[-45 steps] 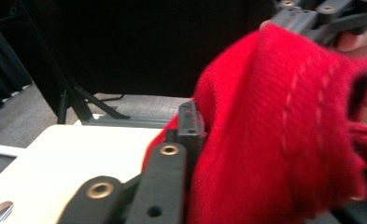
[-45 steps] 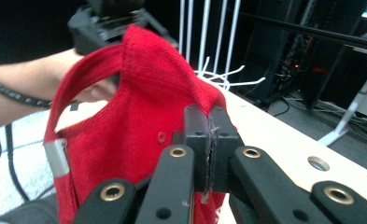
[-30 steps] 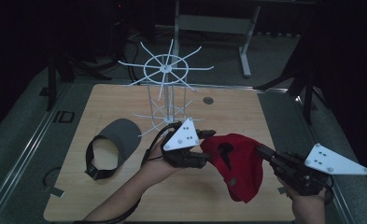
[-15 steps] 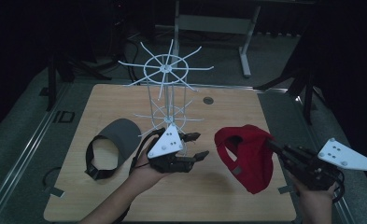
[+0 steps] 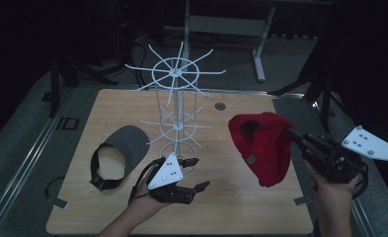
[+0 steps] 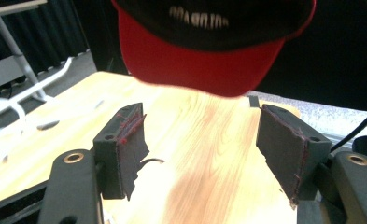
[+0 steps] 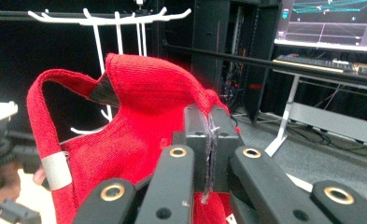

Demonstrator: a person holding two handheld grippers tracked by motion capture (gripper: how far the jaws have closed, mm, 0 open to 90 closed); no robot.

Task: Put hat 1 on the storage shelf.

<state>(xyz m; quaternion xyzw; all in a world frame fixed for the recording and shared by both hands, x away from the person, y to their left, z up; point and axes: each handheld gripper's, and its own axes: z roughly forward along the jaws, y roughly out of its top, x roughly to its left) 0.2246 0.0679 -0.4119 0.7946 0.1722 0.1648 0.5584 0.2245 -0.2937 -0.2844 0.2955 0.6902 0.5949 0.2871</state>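
Note:
A red cap (image 5: 263, 145) hangs in the air over the right side of the table, and my right gripper (image 5: 292, 134) is shut on its fabric. In the right gripper view the closed jaws (image 7: 208, 135) pinch the red cap (image 7: 139, 121) near its back strap. My left gripper (image 5: 195, 174) sits low over the table's front middle, left of the cap. Its jaws have just been opening and nothing is between them (image 6: 200, 149). The left gripper view looks up at the cap's brim (image 6: 204, 65). A white wire rack (image 5: 175, 98) stands mid-table.
A grey and black visor (image 5: 120, 153) lies on the wooden table (image 5: 241, 212) at the left. A round grommet (image 5: 220, 105) sits near the far edge. A desk frame (image 5: 260, 49) stands beyond the table. The rack's upper arms (image 7: 111, 21) spread wide.
My left gripper has come off the red cap, opened, and sunk toward the table's front. My right gripper has lifted the cap up and to the right.

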